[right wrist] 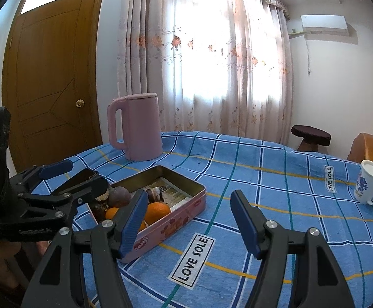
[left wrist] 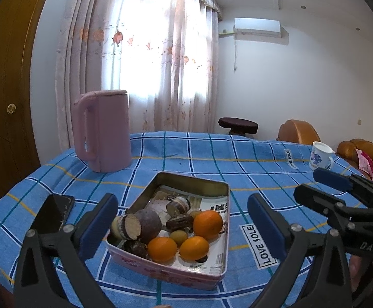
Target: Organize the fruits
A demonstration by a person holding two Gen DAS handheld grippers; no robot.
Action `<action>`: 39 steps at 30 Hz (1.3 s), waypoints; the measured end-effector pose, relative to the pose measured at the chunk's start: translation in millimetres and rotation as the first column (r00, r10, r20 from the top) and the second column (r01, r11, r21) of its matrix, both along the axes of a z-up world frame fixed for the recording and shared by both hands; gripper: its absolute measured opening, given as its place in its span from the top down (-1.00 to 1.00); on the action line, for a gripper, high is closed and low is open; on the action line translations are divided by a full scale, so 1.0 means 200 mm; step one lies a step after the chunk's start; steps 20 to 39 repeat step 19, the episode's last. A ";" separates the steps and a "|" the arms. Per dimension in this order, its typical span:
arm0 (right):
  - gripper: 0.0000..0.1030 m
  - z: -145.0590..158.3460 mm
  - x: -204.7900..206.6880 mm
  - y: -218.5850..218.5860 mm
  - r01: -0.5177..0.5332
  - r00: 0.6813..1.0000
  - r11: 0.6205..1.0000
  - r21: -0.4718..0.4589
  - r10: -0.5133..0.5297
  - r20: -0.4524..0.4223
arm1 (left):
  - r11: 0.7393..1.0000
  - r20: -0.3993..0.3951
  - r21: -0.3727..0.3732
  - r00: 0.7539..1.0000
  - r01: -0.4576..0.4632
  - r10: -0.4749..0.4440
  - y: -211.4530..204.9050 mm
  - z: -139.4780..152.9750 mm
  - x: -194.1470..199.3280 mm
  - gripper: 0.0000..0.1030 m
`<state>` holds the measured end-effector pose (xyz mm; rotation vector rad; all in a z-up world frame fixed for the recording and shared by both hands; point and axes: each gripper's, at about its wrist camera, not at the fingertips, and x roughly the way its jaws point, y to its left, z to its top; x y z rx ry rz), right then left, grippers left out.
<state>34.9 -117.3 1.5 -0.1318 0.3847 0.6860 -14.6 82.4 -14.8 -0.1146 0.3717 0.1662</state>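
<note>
A pink metal tin [left wrist: 166, 273] sits on the blue checked tablecloth, lined with printed paper. It holds three oranges [left wrist: 207, 224], a small green fruit [left wrist: 178, 236], a dark purple fruit [left wrist: 149, 221] and several brown wrapped or cut pieces. My left gripper [left wrist: 182, 227] is open, its blue pads either side of the tin's near end, above it. My right gripper [right wrist: 189, 224] is open and empty to the right of the tin [right wrist: 184, 211], over bare cloth. The right gripper also shows in the left wrist view [left wrist: 322, 187], at the right.
A pink kettle [left wrist: 104, 131] stands behind the tin at the back left. A black phone [left wrist: 54, 214] lies left of the tin. A white mug with blue print [right wrist: 368, 186] stands at the far right. Orange chairs [left wrist: 298, 131] and a dark stool [left wrist: 237, 125] stand beyond the table.
</note>
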 end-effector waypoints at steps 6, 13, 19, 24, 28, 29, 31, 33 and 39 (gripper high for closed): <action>-0.32 0.01 0.00 -0.03 0.013 1.000 1.000 0.007 -0.013 0.004 | 1.000 -0.011 0.001 1.000 0.005 -0.005 -0.02 0.01 0.01 -1.00; -0.33 -0.01 0.01 -0.03 0.017 1.000 1.000 0.000 -0.017 -0.001 | 1.000 -0.040 -0.007 0.999 0.013 -0.014 -0.03 -0.02 0.04 -1.00; -0.33 -0.03 0.02 -0.04 0.023 1.000 1.000 -0.017 -0.023 -0.001 | 0.999 -0.041 -0.009 0.999 0.035 -0.035 -0.05 -0.03 0.04 -1.00; -0.33 -0.03 0.02 -0.04 0.023 1.000 1.000 -0.017 -0.023 -0.001 | 0.999 -0.041 -0.009 0.999 0.035 -0.035 -0.05 -0.03 0.04 -1.00; -0.33 -0.03 0.02 -0.04 0.023 1.000 1.000 -0.017 -0.023 -0.001 | 0.999 -0.041 -0.009 0.999 0.035 -0.035 -0.05 -0.03 0.04 -1.00; -0.33 -0.03 0.02 -0.04 0.023 1.000 1.000 -0.017 -0.023 -0.001 | 0.999 -0.041 -0.009 0.999 0.035 -0.035 -0.05 -0.03 0.04 -1.00; -0.33 -0.03 0.02 -0.04 0.023 1.000 1.000 -0.017 -0.023 -0.001 | 0.999 -0.041 -0.009 0.999 0.035 -0.035 -0.05 -0.03 0.04 -1.00; -0.33 -0.03 0.02 -0.04 0.023 1.000 1.000 -0.017 -0.023 -0.001 | 0.999 -0.041 -0.009 0.999 0.035 -0.035 -0.05 -0.03 0.04 -1.00; -0.33 -0.03 0.02 -0.04 0.023 1.000 1.000 -0.017 -0.023 -0.001 | 0.999 -0.041 -0.009 0.999 0.035 -0.035 -0.05 -0.03 0.04 -1.00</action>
